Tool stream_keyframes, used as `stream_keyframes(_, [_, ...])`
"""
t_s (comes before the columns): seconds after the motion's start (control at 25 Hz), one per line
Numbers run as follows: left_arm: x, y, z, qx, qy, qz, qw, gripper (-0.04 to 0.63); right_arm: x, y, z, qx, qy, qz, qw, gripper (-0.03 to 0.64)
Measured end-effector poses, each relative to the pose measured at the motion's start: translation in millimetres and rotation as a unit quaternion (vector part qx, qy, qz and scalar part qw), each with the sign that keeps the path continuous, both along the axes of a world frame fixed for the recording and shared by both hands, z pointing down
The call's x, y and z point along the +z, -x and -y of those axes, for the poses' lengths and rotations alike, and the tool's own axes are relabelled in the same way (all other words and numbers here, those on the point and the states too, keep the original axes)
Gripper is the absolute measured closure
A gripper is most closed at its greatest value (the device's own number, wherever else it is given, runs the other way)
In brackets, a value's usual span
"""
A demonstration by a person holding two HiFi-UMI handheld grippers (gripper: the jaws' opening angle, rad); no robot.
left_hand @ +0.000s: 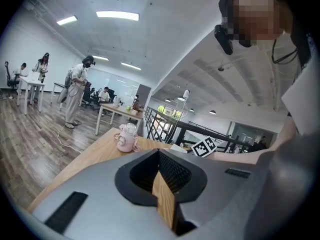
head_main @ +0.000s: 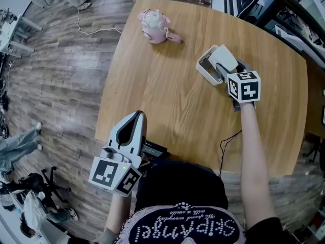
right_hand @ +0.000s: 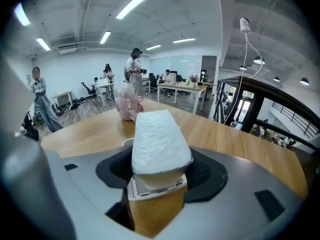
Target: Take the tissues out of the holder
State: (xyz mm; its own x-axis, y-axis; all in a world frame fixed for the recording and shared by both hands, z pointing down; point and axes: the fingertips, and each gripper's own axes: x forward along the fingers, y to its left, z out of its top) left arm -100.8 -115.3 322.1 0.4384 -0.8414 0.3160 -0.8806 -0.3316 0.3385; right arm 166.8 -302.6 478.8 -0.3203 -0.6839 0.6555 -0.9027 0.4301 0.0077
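right claw [right_hand: 159, 176] clamps crinkly white rectangular tissue pack [right_hand: 160, 136]

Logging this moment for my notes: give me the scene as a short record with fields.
Surface: light wooden table
Right tool: shut on white wrapped tissue pack
Tissue pack: over white box-shaped holder; whether fully out, cannot tell
Left tool: shut, empty, at table's near edge
Pink pot-shaped object: far side, apart from holder
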Motion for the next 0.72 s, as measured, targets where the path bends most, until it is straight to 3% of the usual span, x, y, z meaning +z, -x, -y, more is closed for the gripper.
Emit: stream_keyframes(0.72, [-14, 1, -13, 0.026, -0.028, -0.009, 0.9992, 0.591, -62, 5, -46, 0.027, -0.065, 0.025, 0.997, 0.336])
